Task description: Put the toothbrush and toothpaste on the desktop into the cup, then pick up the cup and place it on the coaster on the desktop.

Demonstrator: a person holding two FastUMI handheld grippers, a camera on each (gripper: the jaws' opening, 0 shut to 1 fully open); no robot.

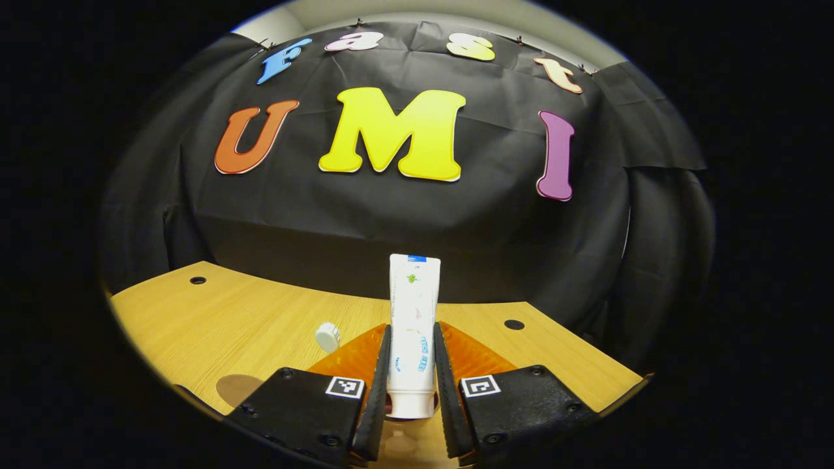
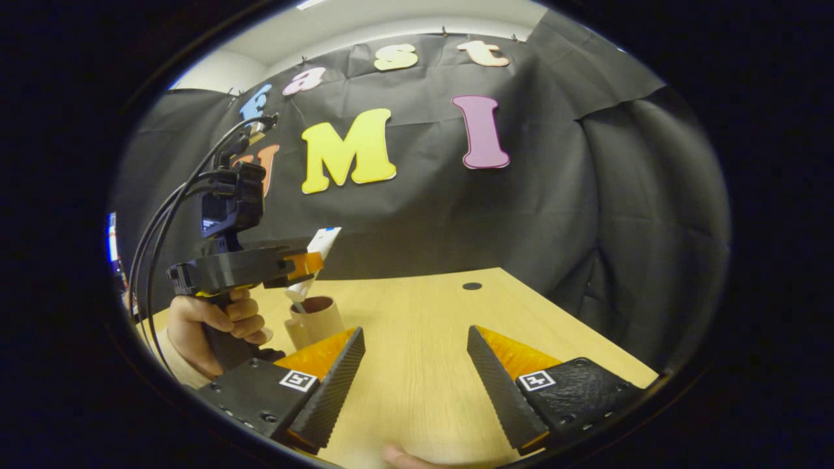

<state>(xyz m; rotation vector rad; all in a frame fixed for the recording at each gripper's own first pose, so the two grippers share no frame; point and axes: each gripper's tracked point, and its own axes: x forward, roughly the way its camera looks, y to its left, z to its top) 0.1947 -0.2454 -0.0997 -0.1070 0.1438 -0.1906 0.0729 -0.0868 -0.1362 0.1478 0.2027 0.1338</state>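
Both fingers of the left gripper (image 1: pixel 412 371) press the toothpaste (image 1: pixel 413 326), held upright with its cap end down, probably so it can drop straight into the cup (image 2: pixel 315 320). From the right gripper view, that tube hangs tilted just above the cup on the counter (image 2: pixel 417 339), beside a hand (image 2: pixel 215 326). Nothing sits between the spread fingers of the right gripper (image 2: pixel 414 371). A toothbrush head (image 1: pixel 328 337) shows in the left gripper view.
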